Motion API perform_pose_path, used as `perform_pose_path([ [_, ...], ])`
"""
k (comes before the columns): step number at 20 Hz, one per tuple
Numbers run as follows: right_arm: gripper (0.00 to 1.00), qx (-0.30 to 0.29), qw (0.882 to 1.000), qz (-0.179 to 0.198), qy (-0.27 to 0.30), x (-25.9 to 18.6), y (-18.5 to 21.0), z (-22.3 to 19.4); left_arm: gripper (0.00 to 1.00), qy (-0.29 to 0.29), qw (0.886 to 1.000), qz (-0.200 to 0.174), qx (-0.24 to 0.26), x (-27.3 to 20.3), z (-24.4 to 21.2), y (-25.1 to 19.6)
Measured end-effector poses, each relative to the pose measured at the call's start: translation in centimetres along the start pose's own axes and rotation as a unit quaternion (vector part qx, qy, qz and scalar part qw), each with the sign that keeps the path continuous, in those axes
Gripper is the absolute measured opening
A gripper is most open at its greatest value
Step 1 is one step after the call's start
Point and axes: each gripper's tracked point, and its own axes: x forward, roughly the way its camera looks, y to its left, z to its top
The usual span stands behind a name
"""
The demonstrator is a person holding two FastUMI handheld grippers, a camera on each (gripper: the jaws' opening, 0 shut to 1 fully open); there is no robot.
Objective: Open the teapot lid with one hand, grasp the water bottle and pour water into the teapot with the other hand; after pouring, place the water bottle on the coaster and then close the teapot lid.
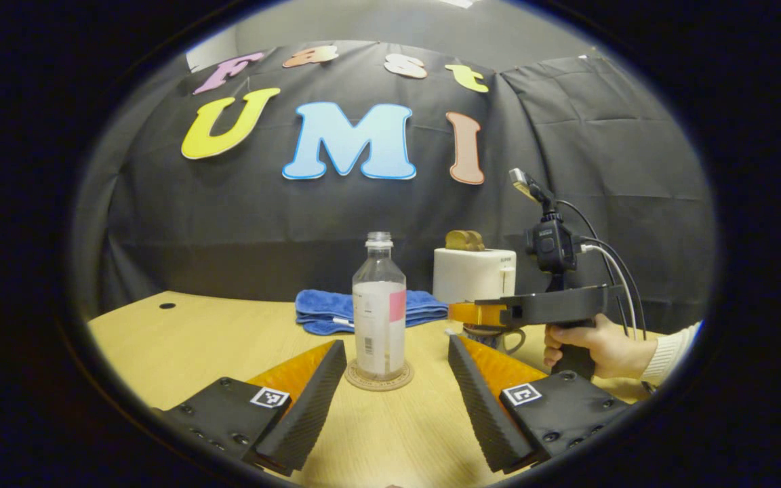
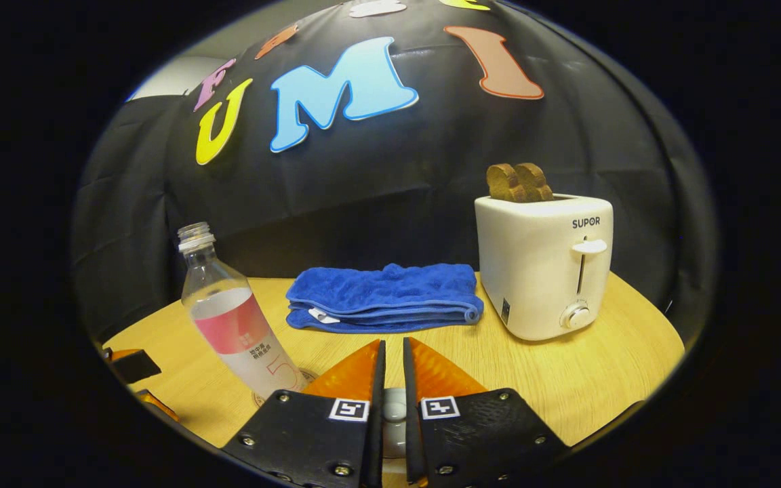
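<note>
- Water bottle point(image 1: 379, 308): clear plastic, uncapped, pale label with a pink patch, standing upright on the round coaster point(image 1: 379, 377) on the wooden surface point(image 1: 180, 339).
- Left tool point(image 1: 390, 396): fingers spread wide, released, the bottle between and beyond them.
- Right tool point(image 2: 392, 366): fingers nearly together around a small pale knob point(image 2: 394, 407), seemingly the teapot lid's.
- Behind: blue towel point(image 2: 384, 298), white toaster point(image 2: 543, 264).

Left tongs point(image 1: 390, 400) spread wide, low over the surface point(image 1: 180, 335) — bottle point(image 1: 379, 312) upright between the fingers but farther off, capless, standing on a coaster point(image 1: 379, 379). Blue towel point(image 1: 336, 310) folded behind it, toaster point(image 1: 475, 274) to the right with toast point(image 1: 465, 240) poking up. Right tongs point(image 1: 465, 313) held level by a hand point(image 1: 597, 347) — over a cup-like vessel point(image 1: 499, 337), mostly hidden.
</note>
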Motion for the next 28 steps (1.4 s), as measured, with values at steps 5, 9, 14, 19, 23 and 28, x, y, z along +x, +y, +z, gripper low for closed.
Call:
perform_pose_path([
  [5,0.2,0.005,1.0,0.006,-0.006,-0.9,0.5,0.5,1.0,-0.003,1.0,0.005,-0.002,0.0,0.1,0.5],
  [9,0.43,-0.013,0.999,0.003,-0.04,-4.3,1.1,3.1,1.0,-0.003,1.0,0.008,-0.007,-0.1,0.0,0.6],
  [14,0.67,-0.043,0.996,-0.028,-0.077,-10.5,1.2,4.7,1.0,-0.012,1.0,-0.002,-0.019,-0.9,0.6,-0.7],
  [19,0.86,-0.073,0.992,-0.063,-0.085,-17.6,1.0,4.3,1.0,0.001,1.0,-0.003,-0.018,-2.8,1.0,-1.9],
  [23,0.88,-0.084,0.987,-0.09,-0.104,-22.5,1.2,3.6,1.0,-0.022,1.0,0.004,0.007,-5.9,2.6,-3.1],
  [28,0.88,-0.084,0.986,-0.099,-0.104,-26.4,2.1,0.9,1.0,-0.034,0.999,0.006,0.006,-9.1,3.3,-4.8],
])
